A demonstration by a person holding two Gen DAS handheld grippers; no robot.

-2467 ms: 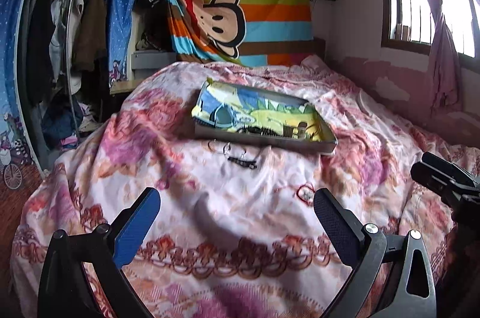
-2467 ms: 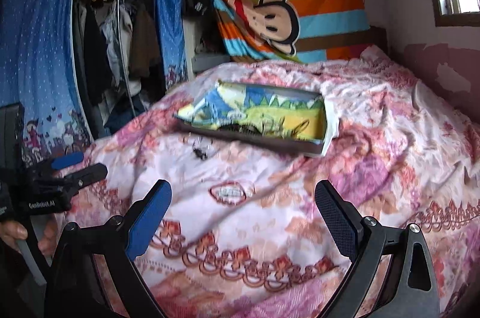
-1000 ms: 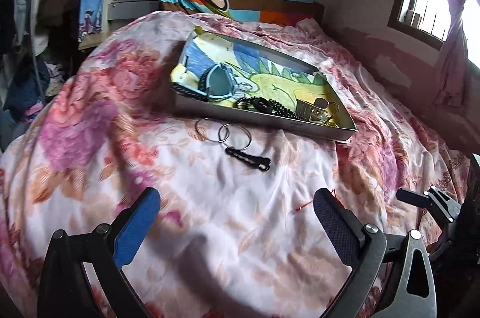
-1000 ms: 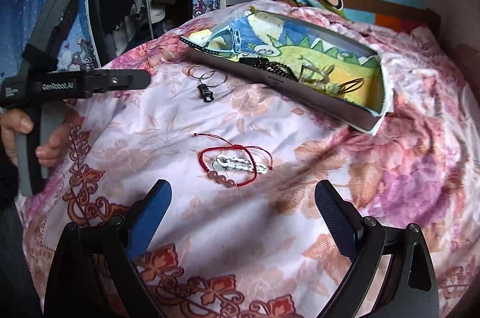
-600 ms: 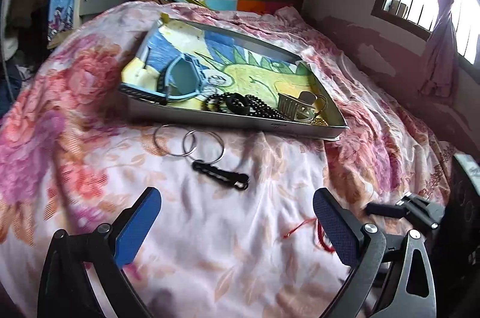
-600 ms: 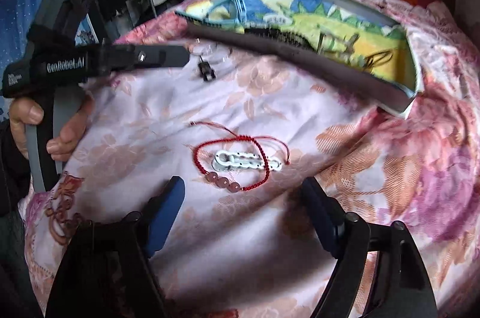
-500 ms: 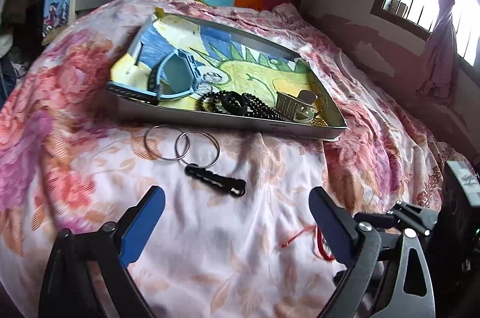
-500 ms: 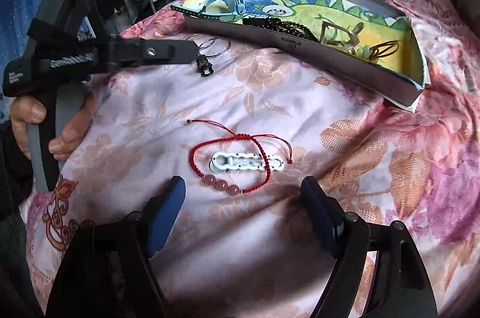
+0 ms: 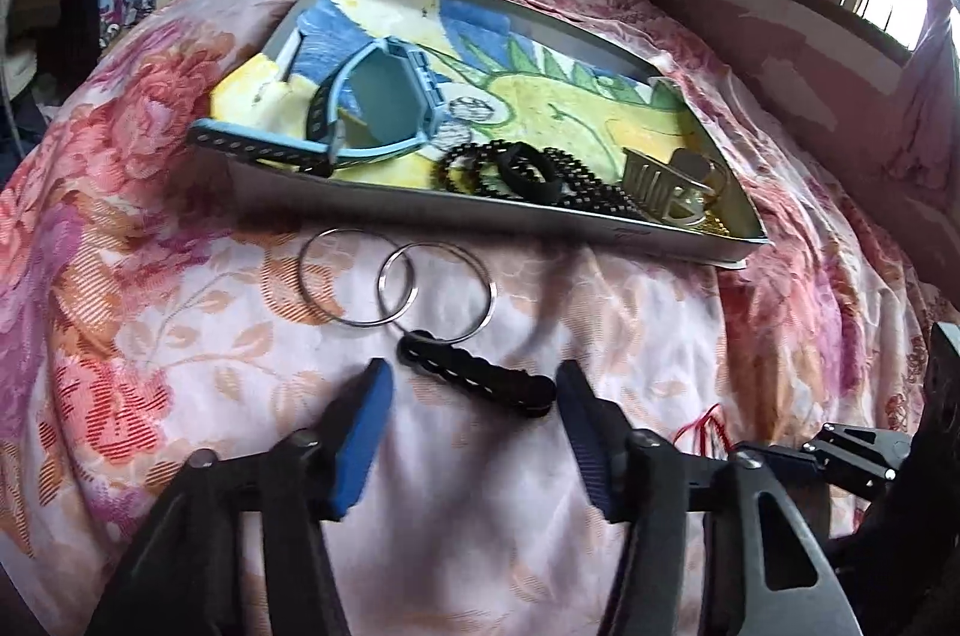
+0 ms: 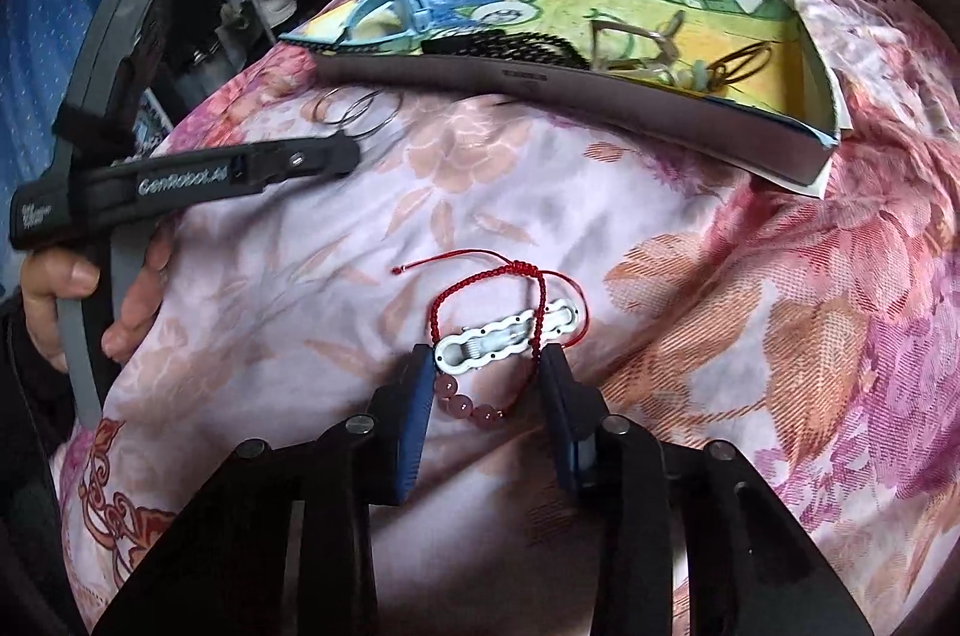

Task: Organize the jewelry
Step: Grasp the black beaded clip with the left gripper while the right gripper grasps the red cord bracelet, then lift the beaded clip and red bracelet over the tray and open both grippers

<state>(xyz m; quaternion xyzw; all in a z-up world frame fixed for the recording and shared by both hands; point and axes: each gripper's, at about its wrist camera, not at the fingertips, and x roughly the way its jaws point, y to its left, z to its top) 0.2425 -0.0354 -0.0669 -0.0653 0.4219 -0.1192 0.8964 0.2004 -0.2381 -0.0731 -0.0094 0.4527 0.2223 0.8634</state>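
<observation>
Left wrist view: the left tongs [image 9: 474,390] are hanging low over a floral bedspread [image 9: 150,336], their jaws having just been closing yet standing apart, pressing on nothing. Between the blue pads [image 9: 363,432] one black hair clip [image 9: 474,381] is lying crosswise, its right end just beside the right pad; whether they touch I cannot tell. At 12 o'clock from the clip, two silver hoops [image 9: 396,285] are overlapping on the bedspread, the right one reaching the clip's left end. Beyond them one shallow tray [image 9: 480,216] with a cartoon lining is sitting on the bed. Inside it, one blue watch [image 9: 372,108] is lying at 10 o'clock, one string of black beads [image 9: 534,171] near the front wall, and one brass-coloured cuff [image 9: 672,186] at 3 o'clock. At 4 o'clock, the right tongs' black frame is showing.

Right wrist view: the right tongs [image 10: 486,384] are narrowing, jaws having just been closing, released still, flanking one red cord bracelet [image 10: 498,300] with three pink beads. One white hair clip [image 10: 510,333] is lying across the bracelet's loop, at 12 o'clock from the tips. At 9 o'clock a hand [image 10: 90,288] is gripping the left tongs' handle. The tray is lying at 1 o'clock, the hoops at 11 o'clock.
</observation>
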